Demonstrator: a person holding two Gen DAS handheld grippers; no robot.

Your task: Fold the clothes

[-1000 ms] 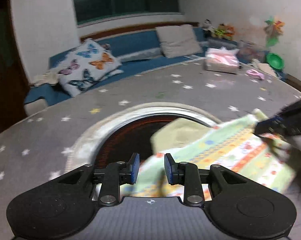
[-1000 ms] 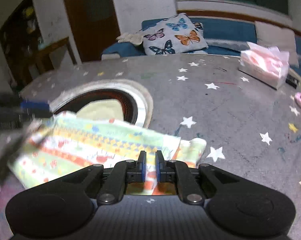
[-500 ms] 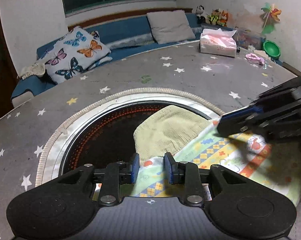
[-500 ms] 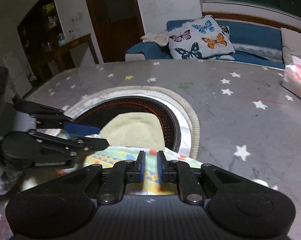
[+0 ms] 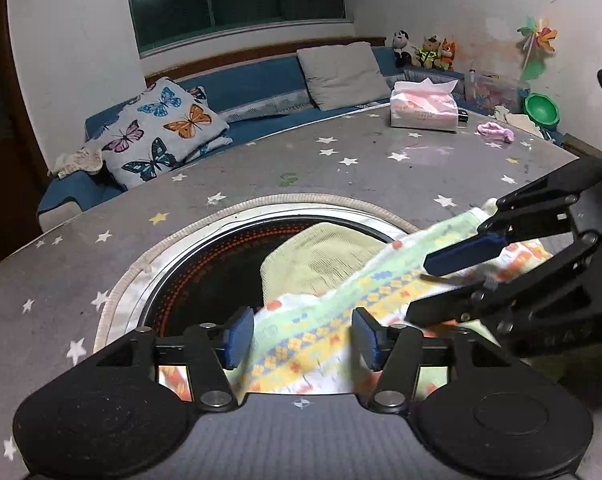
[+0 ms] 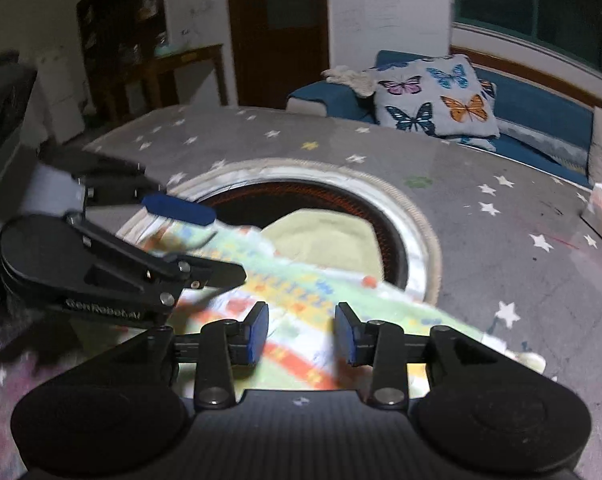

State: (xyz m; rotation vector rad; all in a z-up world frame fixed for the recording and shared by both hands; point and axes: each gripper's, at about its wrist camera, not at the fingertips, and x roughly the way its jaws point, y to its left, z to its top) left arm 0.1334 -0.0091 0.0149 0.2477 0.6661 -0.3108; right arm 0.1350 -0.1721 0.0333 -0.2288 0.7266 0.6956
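Lying between both claws: patterned cloth [image 5: 321, 320], soft, striped.
Left gripper [image 5: 303, 334]: jaws just opened, gripping nothing.
Right gripper [image 6: 301, 332]: jaws just opened, empty.
Ahead: grey starred table [image 5: 341, 160], round dark recess [image 5: 221, 272].

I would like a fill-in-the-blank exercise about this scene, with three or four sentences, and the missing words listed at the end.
1. The grey cushion on the blue sofa is printed with ______.
2. The grey tablecloth is scattered with small ______.
3. The pink tissue pack stands on the far side of the ______.
4. The colourful patterned cloth partly covers a plain ______ cloth in the round opening.

Missing words: butterflies; stars; table; yellow
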